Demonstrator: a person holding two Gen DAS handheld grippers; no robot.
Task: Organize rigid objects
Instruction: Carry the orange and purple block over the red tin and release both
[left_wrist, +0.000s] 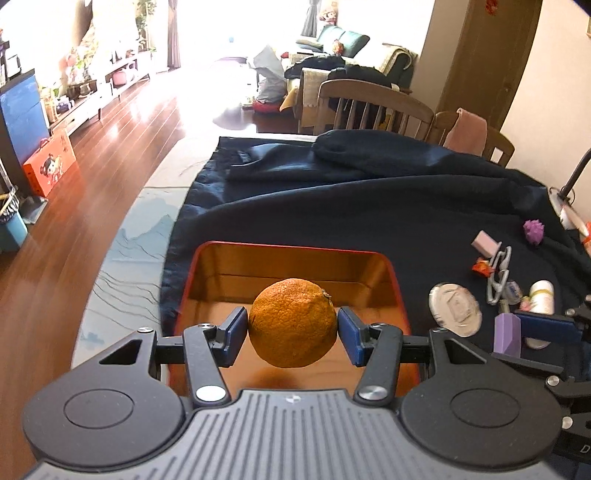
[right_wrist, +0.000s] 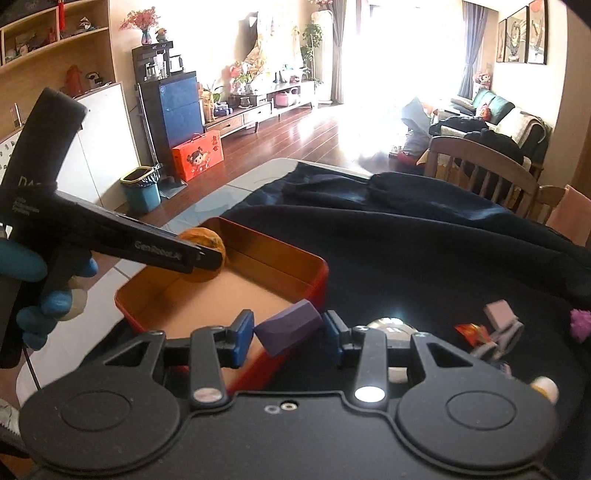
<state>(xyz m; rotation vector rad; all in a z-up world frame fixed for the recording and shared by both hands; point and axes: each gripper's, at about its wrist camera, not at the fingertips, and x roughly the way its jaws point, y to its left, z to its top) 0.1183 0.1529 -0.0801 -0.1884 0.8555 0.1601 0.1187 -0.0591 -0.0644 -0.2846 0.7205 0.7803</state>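
Note:
My left gripper (left_wrist: 292, 328) is shut on an orange (left_wrist: 291, 323) and holds it above the open red tin box (left_wrist: 295, 251) with a gold inside. The right wrist view shows the same orange (right_wrist: 205, 238) in the left gripper over the box's far corner. My right gripper (right_wrist: 289, 334) is shut on a purple block (right_wrist: 288, 330) and holds it at the near right edge of the red box (right_wrist: 317, 280). The purple block also shows in the left wrist view (left_wrist: 506, 334), to the right of the box.
A dark blue cloth (left_wrist: 369, 206) covers the table. To the box's right lie a round silver lid (left_wrist: 455, 308), a pink block (left_wrist: 484, 243), a purple spiky ball (left_wrist: 533, 230), a red wrapper (left_wrist: 482, 267), a carabiner (left_wrist: 498, 275) and a white bottle (left_wrist: 542, 297). Wooden chairs (left_wrist: 373, 107) stand behind.

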